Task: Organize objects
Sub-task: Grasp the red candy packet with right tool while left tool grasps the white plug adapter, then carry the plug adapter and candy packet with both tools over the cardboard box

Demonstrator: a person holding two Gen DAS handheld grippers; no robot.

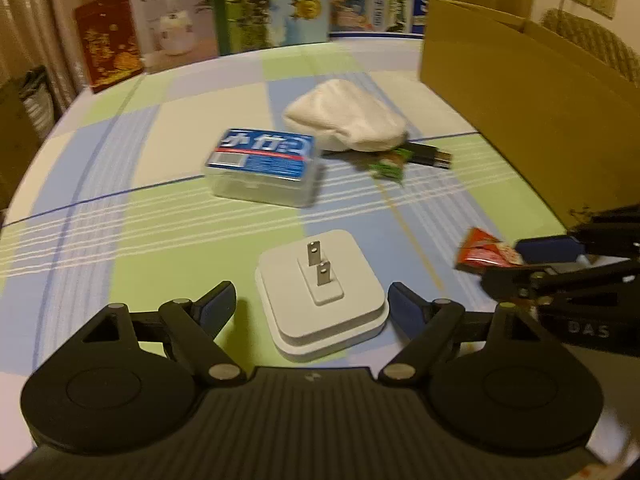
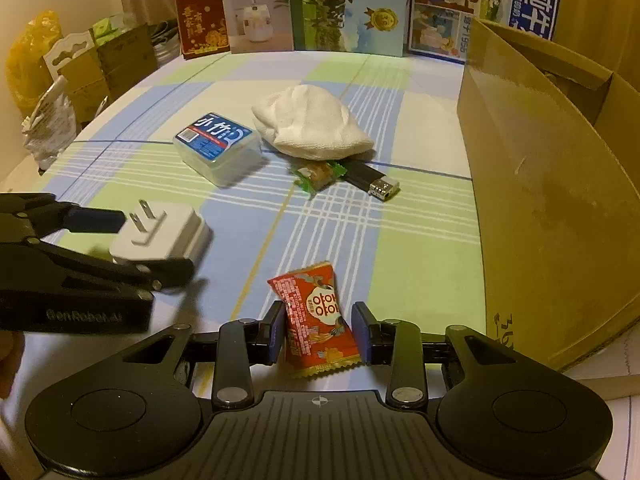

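We've got two pickups lined up at once. Our right hand-held gripper [image 2: 319,334] sits narrow around the red snack packet [image 2: 314,318], pads just beside its edges, whether touching we cannot tell; the packet lies on the tabletop [image 2: 420,216], long axis running 12 to 6. Our left hand-held gripper [image 1: 310,306] stands wide, straddling the white plug adapter [image 1: 322,294], prongs up. The cardboard box [image 2: 540,200] waits at 2 o'clock, nearer the right hand.
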